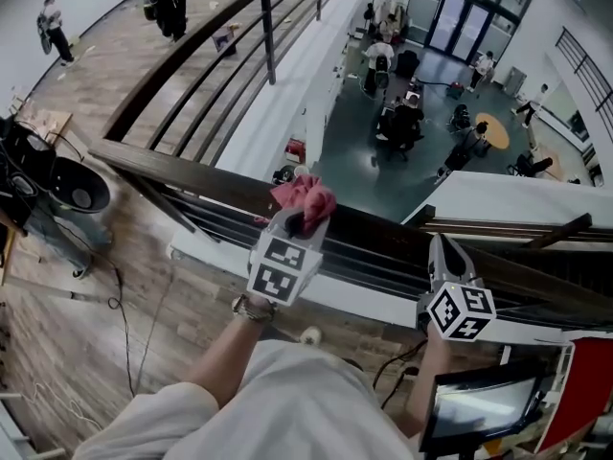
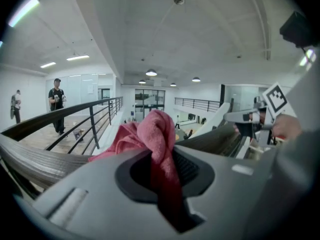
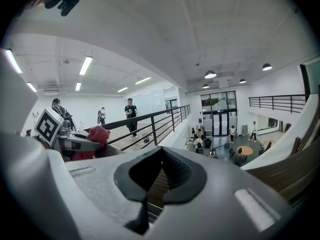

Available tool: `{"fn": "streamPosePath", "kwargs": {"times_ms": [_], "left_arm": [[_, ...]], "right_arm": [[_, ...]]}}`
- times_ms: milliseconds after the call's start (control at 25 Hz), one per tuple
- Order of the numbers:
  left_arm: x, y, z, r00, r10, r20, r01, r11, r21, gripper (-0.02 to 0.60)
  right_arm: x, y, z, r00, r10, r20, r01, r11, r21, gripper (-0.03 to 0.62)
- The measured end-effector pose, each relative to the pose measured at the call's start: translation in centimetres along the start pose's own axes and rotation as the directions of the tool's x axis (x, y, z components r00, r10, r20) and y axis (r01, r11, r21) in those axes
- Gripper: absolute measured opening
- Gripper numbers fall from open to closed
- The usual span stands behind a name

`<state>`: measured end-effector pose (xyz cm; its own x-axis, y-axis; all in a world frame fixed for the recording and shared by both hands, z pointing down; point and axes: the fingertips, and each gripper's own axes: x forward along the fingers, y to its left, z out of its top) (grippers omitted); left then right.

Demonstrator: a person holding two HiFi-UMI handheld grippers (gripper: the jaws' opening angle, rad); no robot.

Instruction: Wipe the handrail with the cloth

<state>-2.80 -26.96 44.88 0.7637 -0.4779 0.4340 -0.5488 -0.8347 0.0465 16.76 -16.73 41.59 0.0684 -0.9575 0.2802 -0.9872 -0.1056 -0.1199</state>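
Head view: my left claw (image 1: pixel 303 222) pinches the cloth (image 1: pixel 306 197) tight on the rail (image 1: pixel 182 166) at 12 o'clock, ready to rub. My right claw (image 1: pixel 445 253), at 4 o'clock, is closed and empty, kept aside.

The left gripper (image 2: pixel 162 171) has its jaws closed on a pink cloth (image 2: pixel 155 134), which bunches up above them and spills to the left onto the broad dark wooden handrail (image 2: pixel 30 159). At the right edge the right gripper (image 2: pixel 239 117) with its marker cube (image 2: pixel 276 98) points left over the same rail, a hand (image 2: pixel 287 127) behind it. A person (image 2: pixel 57 104) stands beyond a black metal railing (image 2: pixel 92 121) on the left
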Motion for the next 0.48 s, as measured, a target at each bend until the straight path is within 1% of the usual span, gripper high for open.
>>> {"fn": "streamPosePath", "kwargs": {"times_ms": [280, 480], "left_arm": [[1.8, -4.0, 0.2, 0.996, -0.092, -0.015, 0.092, 0.996, 0.011, 0.066], [3.0, -7.2, 0.7, 0.988, -0.157, -0.014, 0.157, 0.987, 0.014, 0.066]], "right_arm": [[-0.2, 1.6, -2.0, 1.000, 0.018, -0.014, -0.018, 1.000, 0.019, 0.002], [-1.2, 0.7, -2.5, 1.000, -0.003, -0.007, 0.003, 0.999, 0.037, 0.002]]}}
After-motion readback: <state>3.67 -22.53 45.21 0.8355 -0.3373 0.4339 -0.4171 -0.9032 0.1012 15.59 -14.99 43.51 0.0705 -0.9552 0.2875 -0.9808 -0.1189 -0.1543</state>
